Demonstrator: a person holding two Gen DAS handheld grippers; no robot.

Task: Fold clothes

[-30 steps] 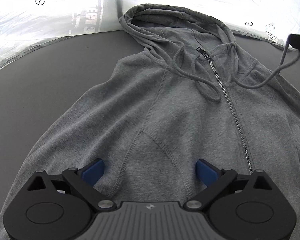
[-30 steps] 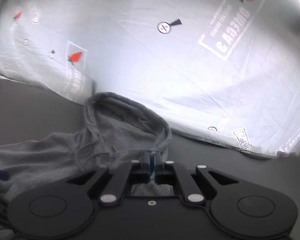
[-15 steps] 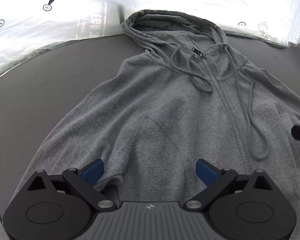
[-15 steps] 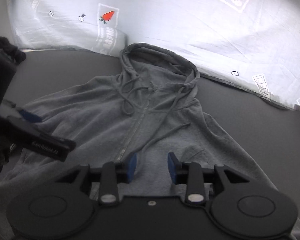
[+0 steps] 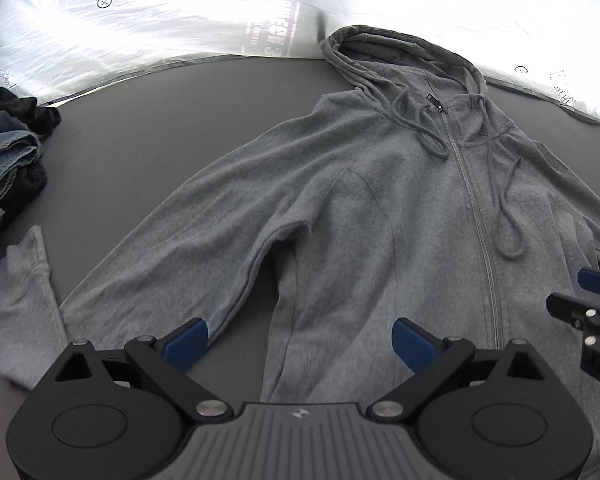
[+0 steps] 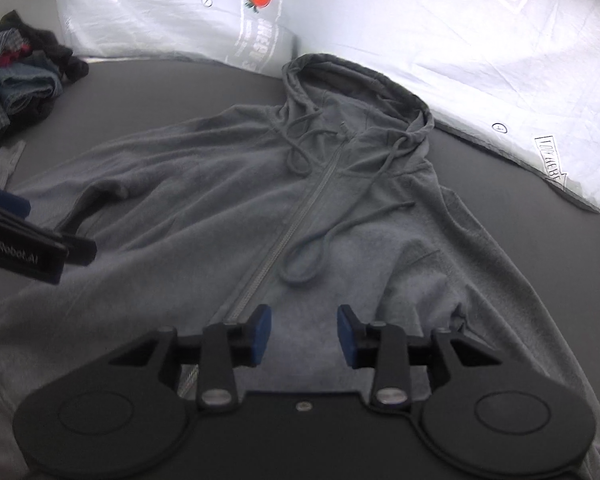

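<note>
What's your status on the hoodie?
Left gripper open, right gripper open, just widening, nothing held. Hoodie flat, zipped, unfolded. Clothes pile off left, clear.

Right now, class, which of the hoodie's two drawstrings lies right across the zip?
The drawstring on the right gripper's side: its long loop crosses the zip. The other drawstring loops short near the collar.

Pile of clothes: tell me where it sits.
In both wrist views the pile of clothes lies far left on the dark table, beyond the grey hoodie's outstretched sleeve.
</note>
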